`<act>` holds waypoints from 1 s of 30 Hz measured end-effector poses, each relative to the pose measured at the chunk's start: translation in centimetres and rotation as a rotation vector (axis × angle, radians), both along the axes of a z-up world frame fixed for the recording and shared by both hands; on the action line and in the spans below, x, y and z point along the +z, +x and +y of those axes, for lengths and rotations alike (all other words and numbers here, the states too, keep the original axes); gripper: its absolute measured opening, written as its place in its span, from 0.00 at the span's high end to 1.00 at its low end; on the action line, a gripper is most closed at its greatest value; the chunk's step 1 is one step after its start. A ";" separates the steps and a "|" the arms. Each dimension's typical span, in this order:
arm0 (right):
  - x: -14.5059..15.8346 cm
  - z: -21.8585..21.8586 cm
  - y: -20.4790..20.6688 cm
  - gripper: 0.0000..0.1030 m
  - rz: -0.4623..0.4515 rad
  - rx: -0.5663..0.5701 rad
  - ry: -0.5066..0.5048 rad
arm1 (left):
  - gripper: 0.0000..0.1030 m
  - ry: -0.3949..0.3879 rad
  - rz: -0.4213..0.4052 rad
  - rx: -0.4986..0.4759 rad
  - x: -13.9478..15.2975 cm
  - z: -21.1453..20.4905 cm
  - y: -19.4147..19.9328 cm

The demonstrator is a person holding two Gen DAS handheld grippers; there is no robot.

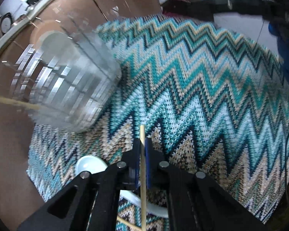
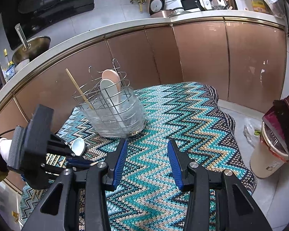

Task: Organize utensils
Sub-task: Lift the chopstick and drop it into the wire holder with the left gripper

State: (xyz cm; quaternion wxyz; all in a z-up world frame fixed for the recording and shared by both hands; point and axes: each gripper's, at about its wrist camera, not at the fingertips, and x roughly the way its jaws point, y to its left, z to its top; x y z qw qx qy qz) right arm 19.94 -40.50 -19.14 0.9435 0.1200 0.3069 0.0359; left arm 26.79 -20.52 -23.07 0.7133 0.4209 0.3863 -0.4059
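Zigzag-knit cloth (image 2: 183,119) covers the table ahead of you, teal, cream and navy, with the brown cabinet fronts (image 2: 202,57) curving behind it. Wire utensil caddy (image 2: 113,111) stands upright on the cloth's far left part, clear liner around its base; two spoons, one pink (image 2: 110,76) and one white (image 2: 109,88), stand in it, and one chopstick (image 2: 78,88) leans out over its left rim. Your right gripper (image 2: 147,163) hangs above bare cloth, blue pads apart, nothing between them. Your left gripper (image 1: 143,161) has its jaws pinched narrow on a single chopstick (image 1: 142,171), near the caddy. A white spoon (image 2: 78,146) lies on the cloth just beside it. More chopsticks (image 2: 54,158) lie under that gripper.
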 end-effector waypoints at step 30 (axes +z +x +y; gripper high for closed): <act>-0.8 -0.5 -1.0 0.58 -0.006 0.002 0.019 | 0.96 -1.138 -0.576 0.748 20.7 5.3 5.8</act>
